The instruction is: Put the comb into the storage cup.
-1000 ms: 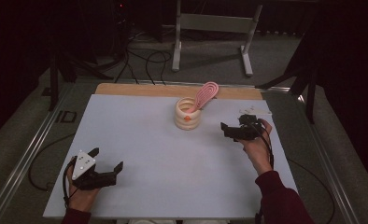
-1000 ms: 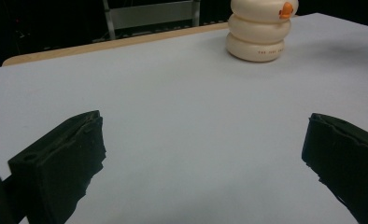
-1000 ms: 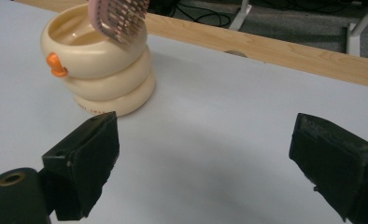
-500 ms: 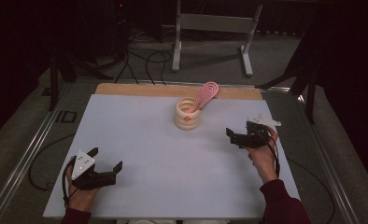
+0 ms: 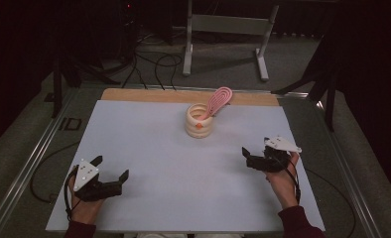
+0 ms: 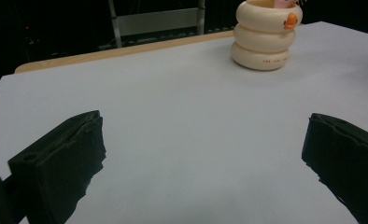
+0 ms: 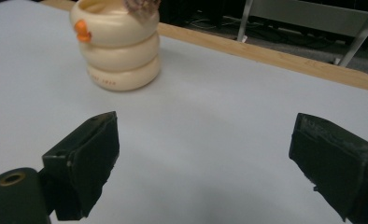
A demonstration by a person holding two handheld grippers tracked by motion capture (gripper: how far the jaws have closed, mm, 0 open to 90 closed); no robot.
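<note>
Counter [image 5: 173, 163]: pale blue-grey sheet over it, a wooden strip showing along the far edge.
Holder [image 5: 199, 120]: cream cup shaped like three stacked rings, upright, far-centre of the counter; small orange mark near its rim on the near side. In the left gripper view it sits upper right; in the right gripper view, upper left.
Spatula [image 5: 217, 101]: pink, slotted, standing in the holder and leaning up and to the right — head clear above the rim.
Left hand-held gripper [image 5: 107, 173]: near-left corner, held in the left hand [image 5: 84, 208] low over the counter, jaws spread wide with bare sheet between them, nothing grasped. Grey three-cornered plate [image 5: 86, 171] on top.
Right hand-held gripper [image 5: 246, 157]: right side of the counter, held in the right hand [image 5: 283, 181], dark red sleeve [image 5: 297, 223] behind it. Jaws point left toward the middle; its own view shows them wide apart and empty — released. Well apart from the holder.
Cables [image 5: 154, 59]: dark leads on the floor beyond the far edge.
Stand [image 5: 228, 25]: grey metal frame on the floor behind the counter, two legs visible.
Spacing: both grippers well apart from each other and from the holder.
</note>
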